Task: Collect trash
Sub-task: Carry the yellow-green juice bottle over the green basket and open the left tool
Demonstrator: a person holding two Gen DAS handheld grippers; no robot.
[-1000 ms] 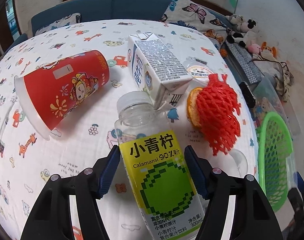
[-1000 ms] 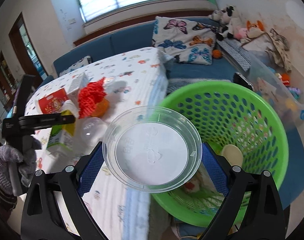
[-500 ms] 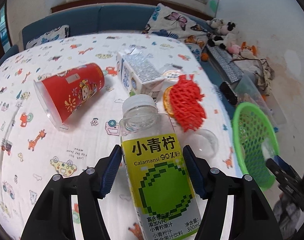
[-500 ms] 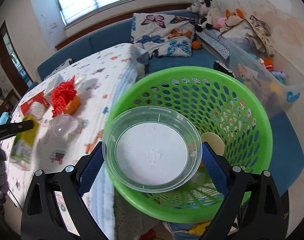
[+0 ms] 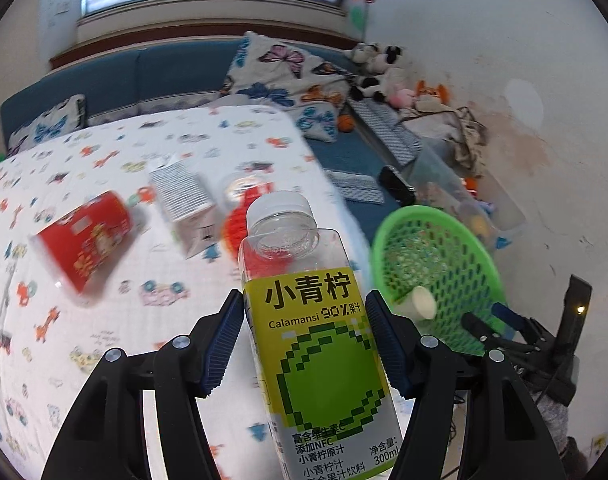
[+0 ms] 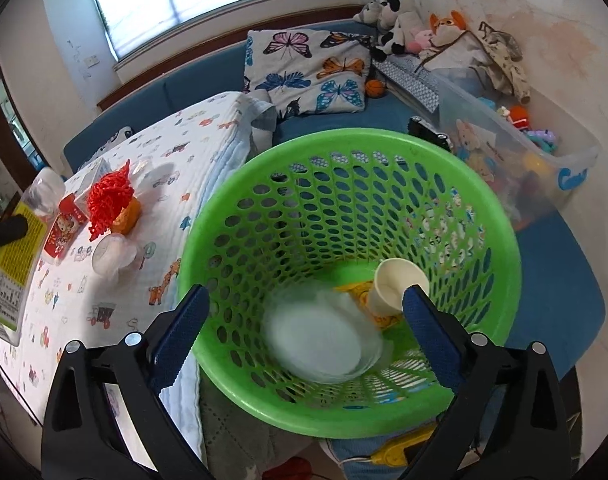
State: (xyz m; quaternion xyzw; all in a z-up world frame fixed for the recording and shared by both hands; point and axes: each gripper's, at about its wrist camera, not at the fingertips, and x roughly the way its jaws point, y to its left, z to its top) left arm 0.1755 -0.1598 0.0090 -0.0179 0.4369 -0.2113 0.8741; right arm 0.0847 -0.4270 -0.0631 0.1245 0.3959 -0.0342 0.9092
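The left gripper (image 5: pixel 304 344) is clamped on a clear calamansi juice bottle (image 5: pixel 316 344) with a yellow-green label, both blue pads pressed against its sides, white cap pointing away from the camera. The bottle is up off the table and looks empty, though its bottom end is cut off by the frame edge.

The right gripper (image 6: pixel 306 316) is spread wide with nothing between its fingers, hanging right over the green mesh basket (image 6: pixel 500 240). Inside the basket there's a clear plastic lid (image 6: pixel 324 340), blurred, plus a small paper cup (image 6: pixel 398 286) lying on its side against something yellow I can't make out.

The basket sits just off the right edge of the table, which has a cartoon-print cloth (image 5: pixel 103 320). Left on the table: a red paper cup (image 5: pixel 87 236) on its side, a milk carton (image 5: pixel 183 204) to its right, then a red foam fruit net (image 6: pixel 109 196) sitting on something orange, and a clear dome lid (image 6: pixel 111 254) nearest the basket. In the left wrist view the bottle blocks most of the fruit net, and the table stuff there is smeared.

Farther back there's a blue sofa (image 6: pixel 207 80) with a butterfly pillow (image 6: pixel 316 76), plush toys (image 6: pixel 400 20) along the wall, and a clear storage bin (image 6: pixel 516 148) of toys just right of the basket.
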